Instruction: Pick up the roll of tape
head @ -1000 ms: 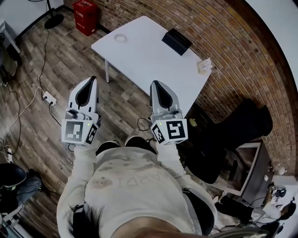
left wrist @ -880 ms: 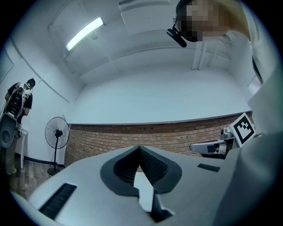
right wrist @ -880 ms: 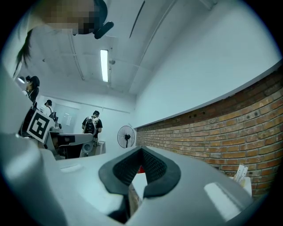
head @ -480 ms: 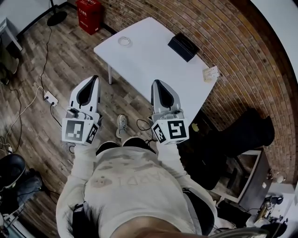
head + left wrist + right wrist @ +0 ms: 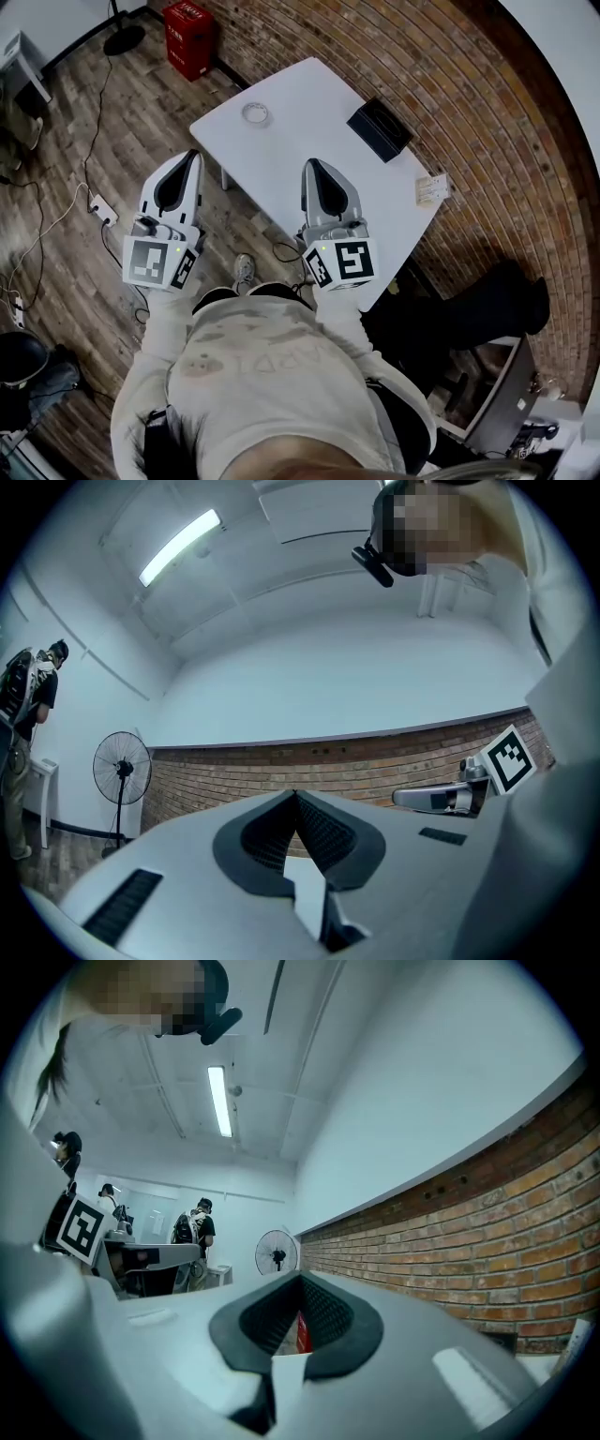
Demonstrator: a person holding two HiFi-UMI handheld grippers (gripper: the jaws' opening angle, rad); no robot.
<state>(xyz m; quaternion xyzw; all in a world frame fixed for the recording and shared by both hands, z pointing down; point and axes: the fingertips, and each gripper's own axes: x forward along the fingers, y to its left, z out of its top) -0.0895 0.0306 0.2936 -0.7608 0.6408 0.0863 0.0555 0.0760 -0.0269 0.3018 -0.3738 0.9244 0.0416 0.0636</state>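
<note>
fingers on the left gripper [image 5: 187,157] and the right gripper [image 5: 311,167] are pressed together at their tips, and neither pair holds or touches anything. both grippers are held out side by side over the near edge of a white table [image 5: 309,131] and the wooden floor.

the roll of tape [image 5: 255,113] lies flat on that table, towards its far left corner, well apart from both grippers. a black box [image 5: 380,129] sits at the far right side, and a small card [image 5: 432,189] leans at the right corner.

the roll looks like a small, pale ring, probably light and stiff, with smooth sides that could skid on the slick tabletop. the surest hold seems to be across the ring's wall, one finger inside the hole and one outside, or else across its full width.

each gripper's own view shows its ribbed pads meeting in a closed point, so the fingers would need to part before any grasp.
</note>
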